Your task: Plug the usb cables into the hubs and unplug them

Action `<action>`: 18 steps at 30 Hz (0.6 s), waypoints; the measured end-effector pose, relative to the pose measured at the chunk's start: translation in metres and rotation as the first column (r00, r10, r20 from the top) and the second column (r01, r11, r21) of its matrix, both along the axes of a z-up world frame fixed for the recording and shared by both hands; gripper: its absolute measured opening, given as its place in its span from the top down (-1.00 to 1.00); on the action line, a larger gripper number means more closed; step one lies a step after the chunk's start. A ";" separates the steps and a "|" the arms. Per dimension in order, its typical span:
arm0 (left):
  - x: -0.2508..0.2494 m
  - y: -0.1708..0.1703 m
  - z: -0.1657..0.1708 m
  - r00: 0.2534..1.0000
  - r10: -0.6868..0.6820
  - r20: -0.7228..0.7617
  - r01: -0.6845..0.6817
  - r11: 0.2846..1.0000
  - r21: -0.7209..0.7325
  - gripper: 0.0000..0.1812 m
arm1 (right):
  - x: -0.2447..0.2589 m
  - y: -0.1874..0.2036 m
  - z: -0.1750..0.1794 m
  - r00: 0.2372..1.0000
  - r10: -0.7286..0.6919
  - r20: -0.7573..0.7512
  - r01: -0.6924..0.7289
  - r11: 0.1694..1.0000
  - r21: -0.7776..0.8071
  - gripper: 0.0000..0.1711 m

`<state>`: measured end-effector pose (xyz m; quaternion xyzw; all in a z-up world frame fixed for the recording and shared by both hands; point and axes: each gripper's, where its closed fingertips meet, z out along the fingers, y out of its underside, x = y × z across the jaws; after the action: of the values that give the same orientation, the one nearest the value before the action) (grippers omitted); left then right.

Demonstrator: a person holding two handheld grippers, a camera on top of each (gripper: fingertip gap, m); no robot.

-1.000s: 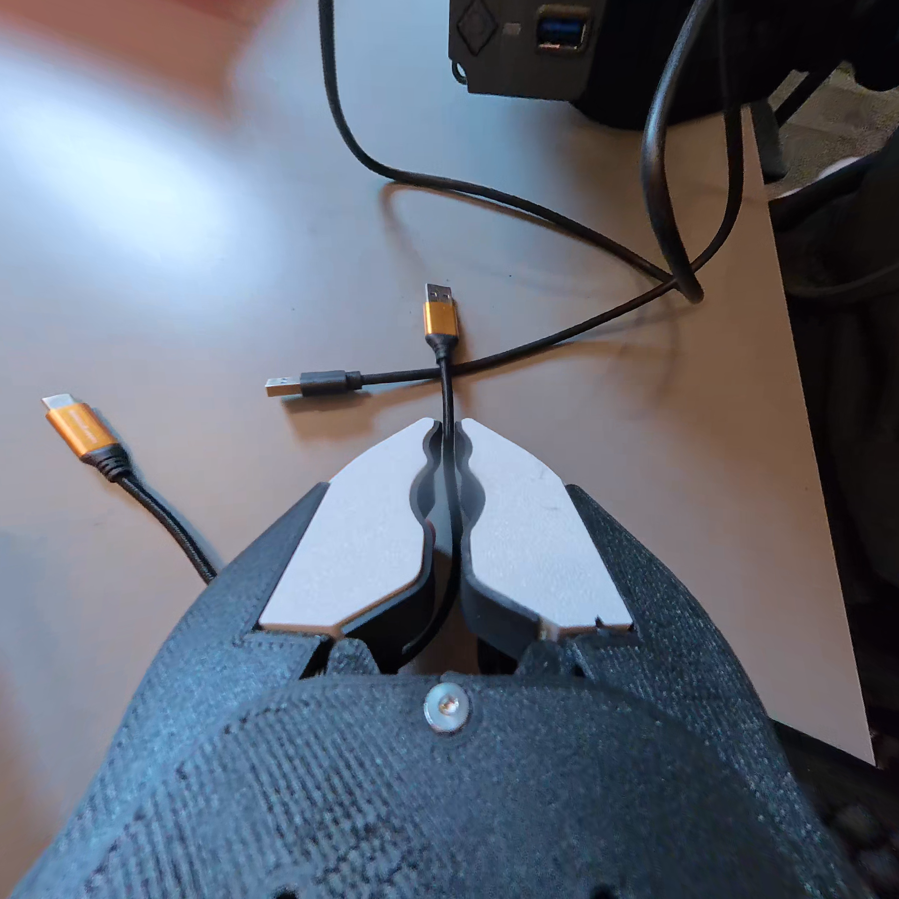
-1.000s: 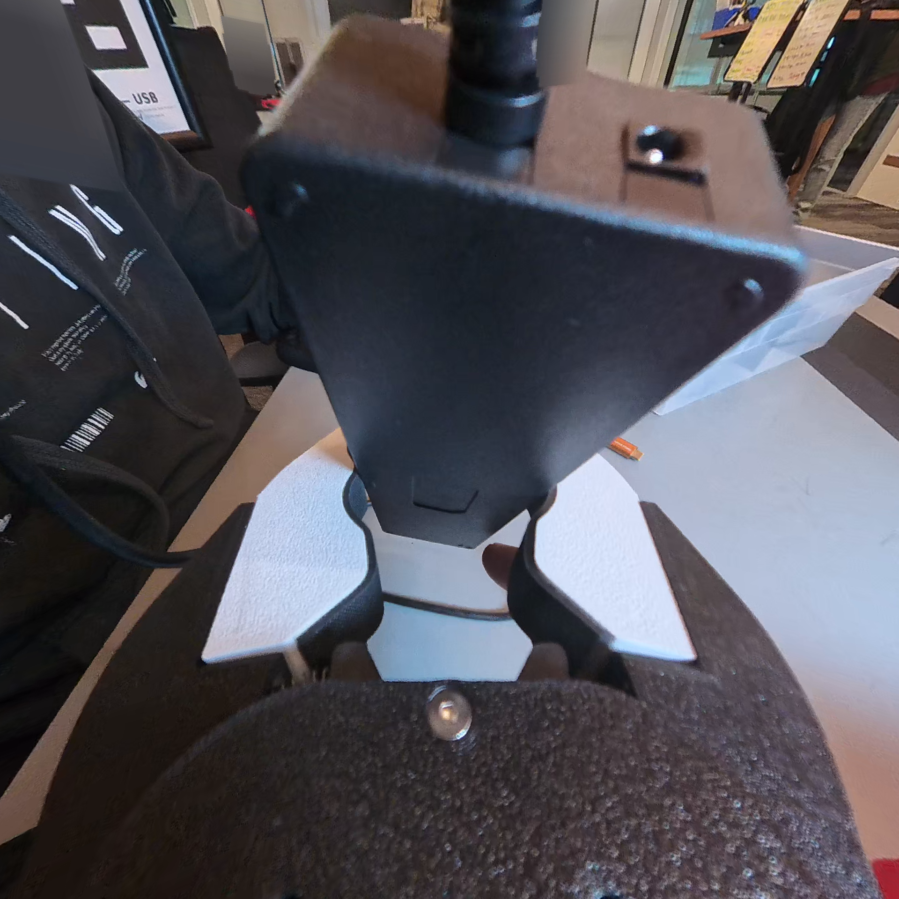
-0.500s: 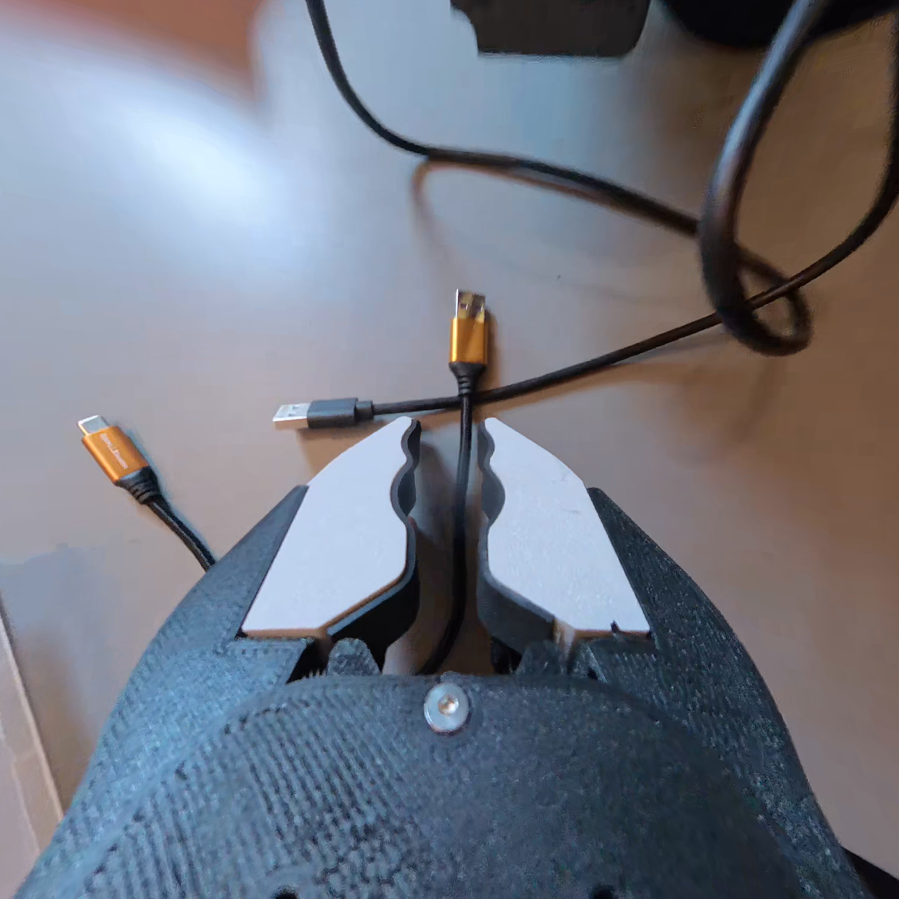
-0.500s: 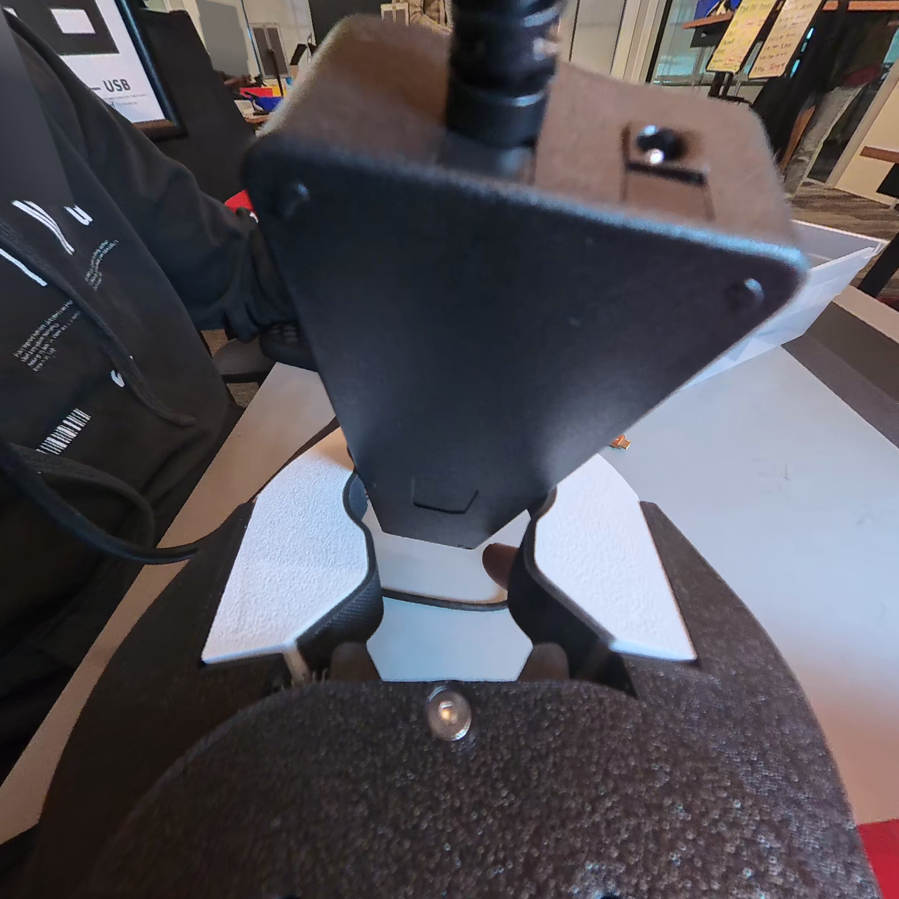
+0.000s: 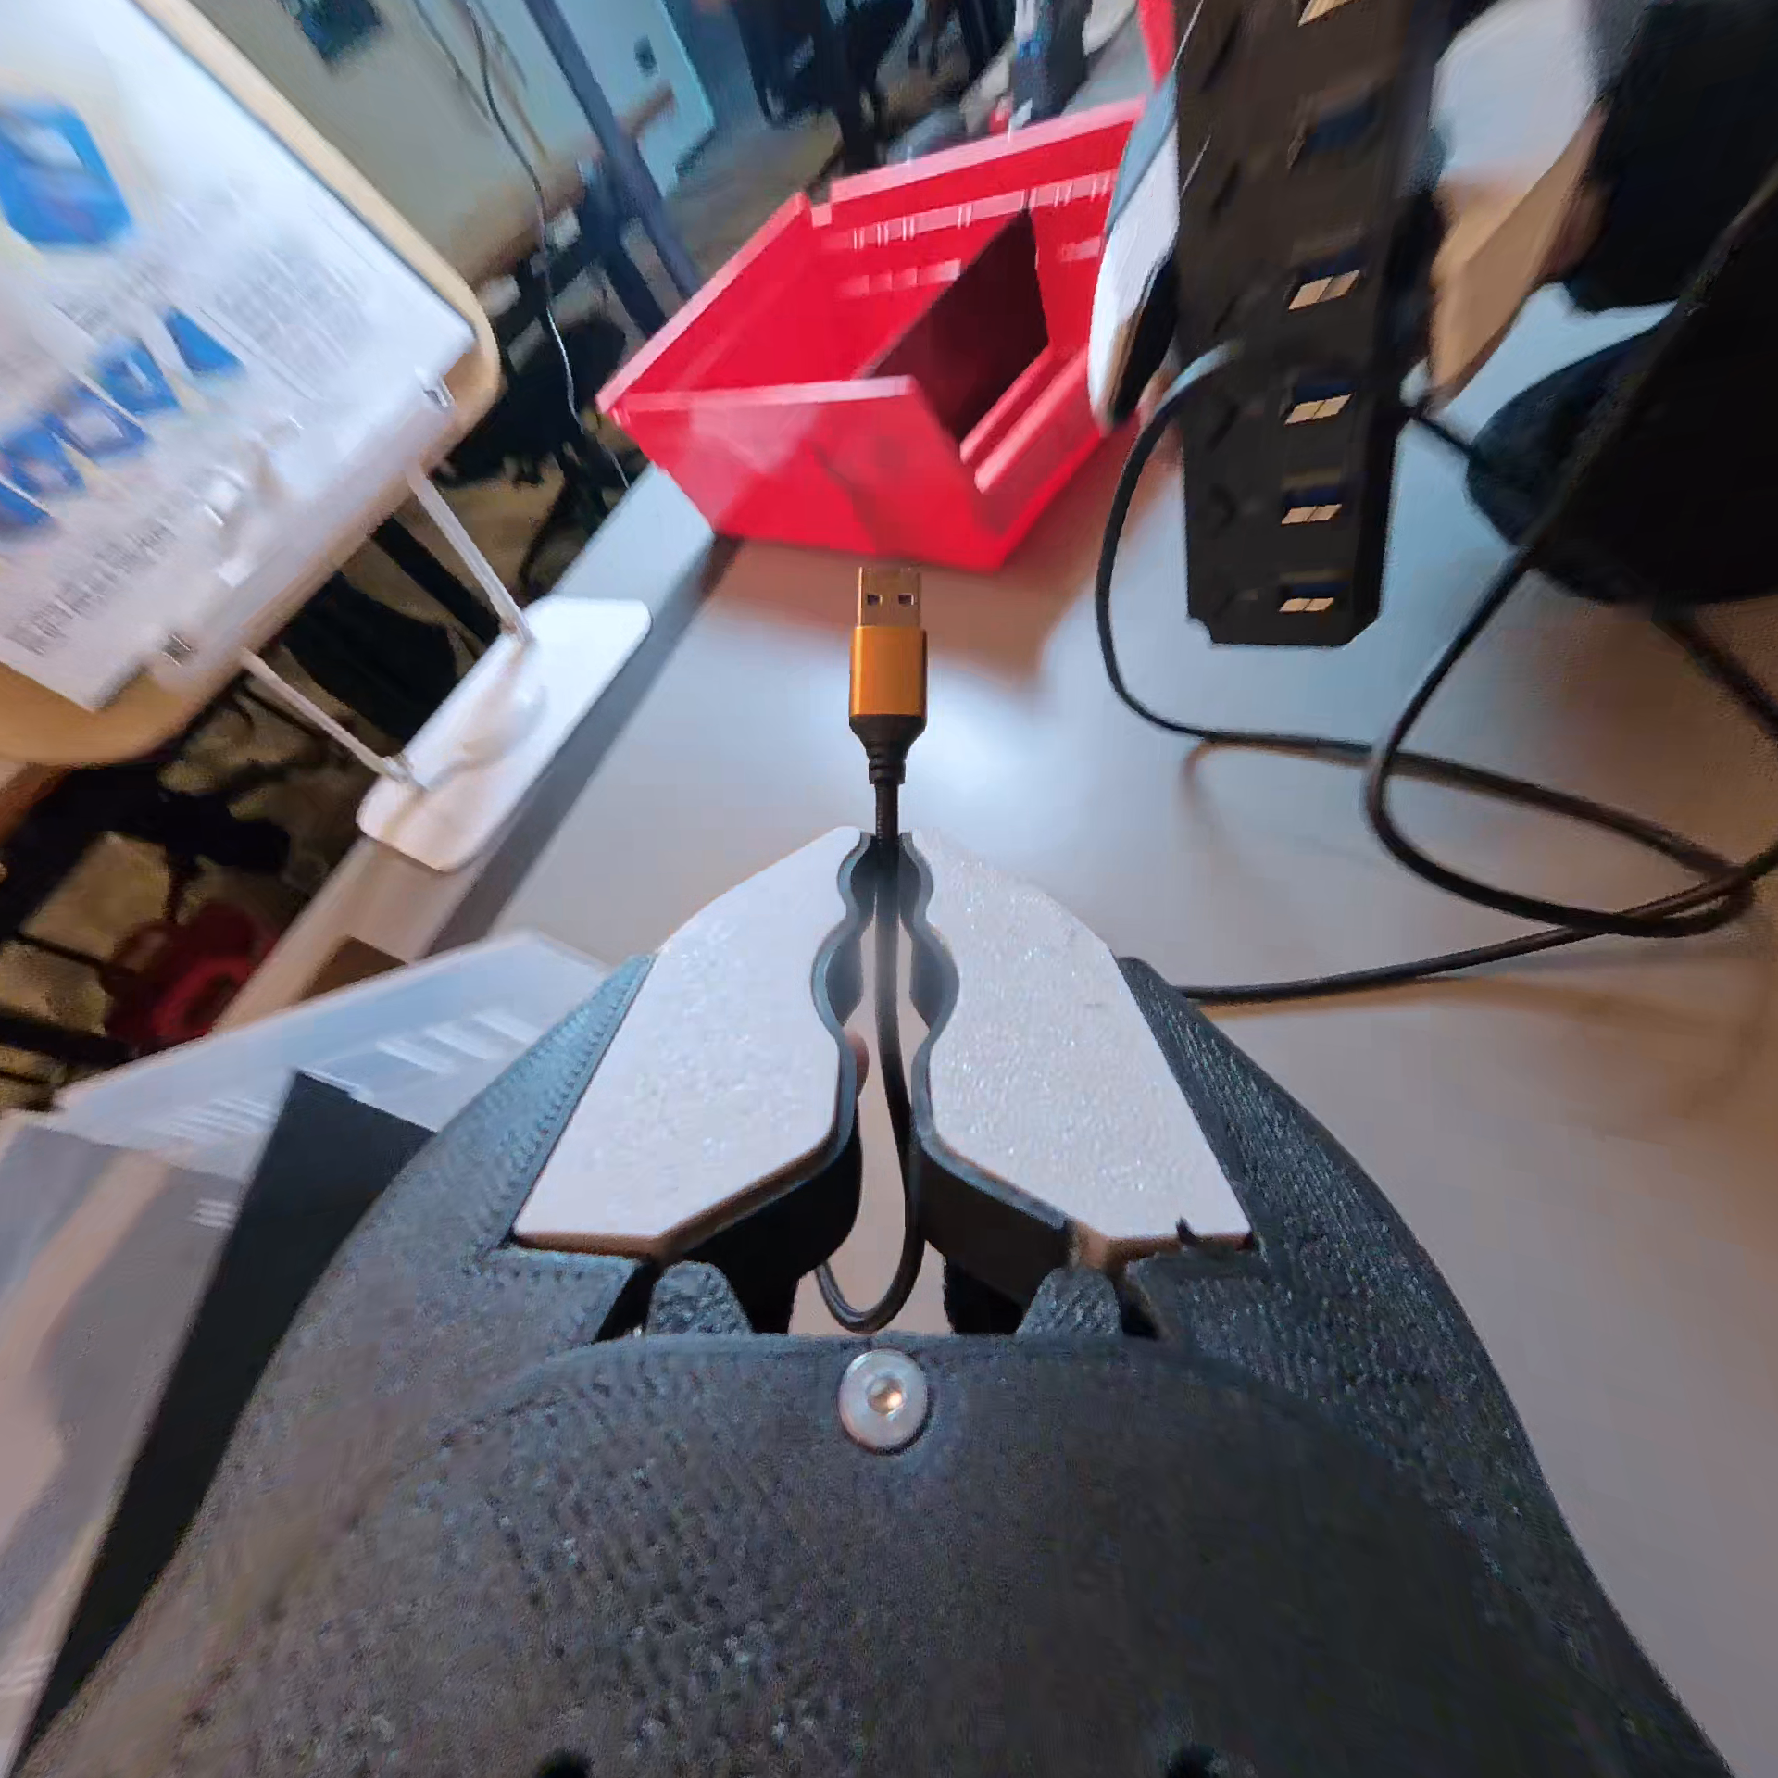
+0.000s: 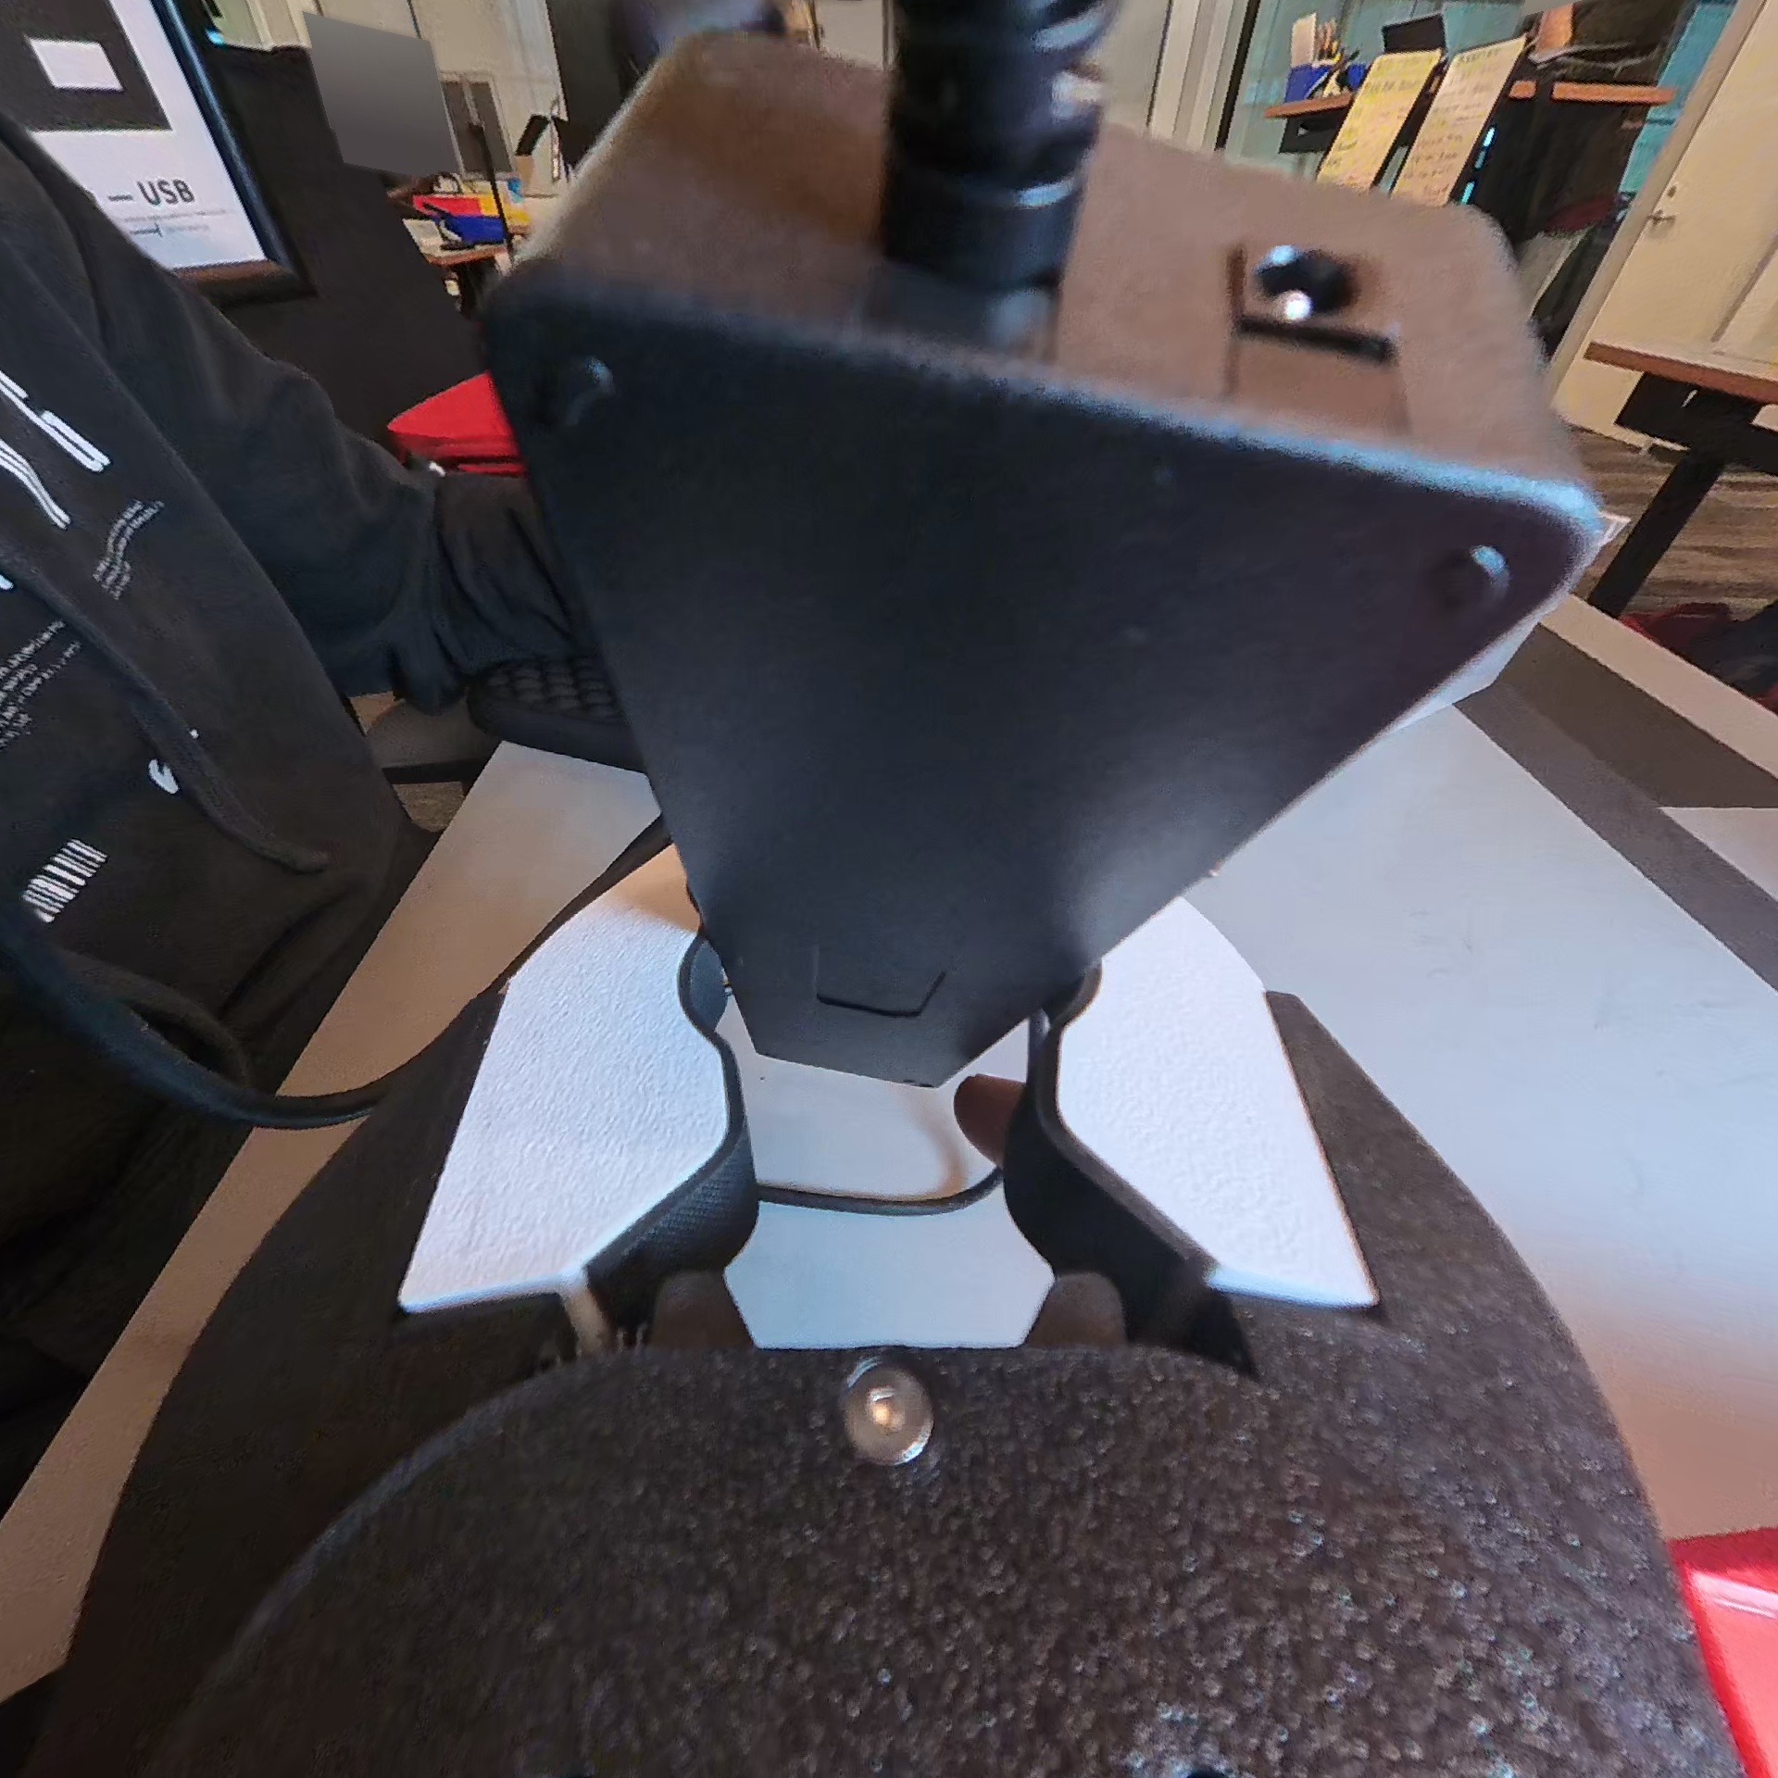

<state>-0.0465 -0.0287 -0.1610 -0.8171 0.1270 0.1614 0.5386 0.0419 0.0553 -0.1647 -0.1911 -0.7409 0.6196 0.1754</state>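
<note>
left gripper [image 5: 886, 847] sits low centre of its frame, pointing level across the pale table [image 5: 1347, 1203], its white fingers [image 5: 712, 1068] pinched almost together on the thin black cable [image 5: 895, 1049] just behind the orange-sleeved usb-a plug [image 5: 886, 664]. the plug sticks straight out past the fingertips, in the air, aimed toward the red plastic bin [image 5: 866, 443] in the upper middle. the bin's inside looks dark, can't tell if anything's in it.

the tall black multi-port usb hub [image 5: 1289, 366] stands upright in the upper right of the left wrist view, to the right of the plug and not touching it, with loose black cables [image 5: 1443, 847] looping on the table below it.

right gripper [image 6: 890, 1001] is at the bottom centre of its frame, partly spread, its fingers clamped on the narrow lower end of the same hub [image 6: 962, 673], which fills the middle of the frame.

compared to half a second back, the left gripper has closed down on the cable and swung up from looking at the tabletop, lifting the plug off it. the right one's grip on the hub looks unchanged.
</note>
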 end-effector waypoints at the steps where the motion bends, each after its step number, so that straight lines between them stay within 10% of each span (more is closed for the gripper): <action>1: 0.006 -0.006 0.017 1.000 -0.022 -0.018 0.023 0.999 0.041 0.95 | 0.000 0.000 0.000 1.000 -0.002 0.001 0.002 1.000 -0.004 0.25; 8: 0.023 -0.053 0.110 0.952 -0.242 0.187 0.152 0.905 0.397 0.95 | 0.000 -0.002 0.004 1.000 0.013 0.004 -0.013 0.999 -0.036 0.25; 14: -0.035 -0.062 0.074 0.283 -0.535 0.796 0.146 0.845 0.515 0.95 | 0.002 -0.005 0.005 1.000 0.022 0.005 -0.022 0.999 -0.038 0.25; 18: -0.038 -0.042 0.001 0.402 -0.277 0.873 0.184 0.958 0.220 0.95 | 0.002 -0.004 0.003 1.000 0.020 0.007 -0.020 0.999 -0.027 0.25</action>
<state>-0.0845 -0.0710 -0.1600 -0.7274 -0.0732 -0.3660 0.5759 0.0436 0.0512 -0.1616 -0.1885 -0.7349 0.6305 0.1639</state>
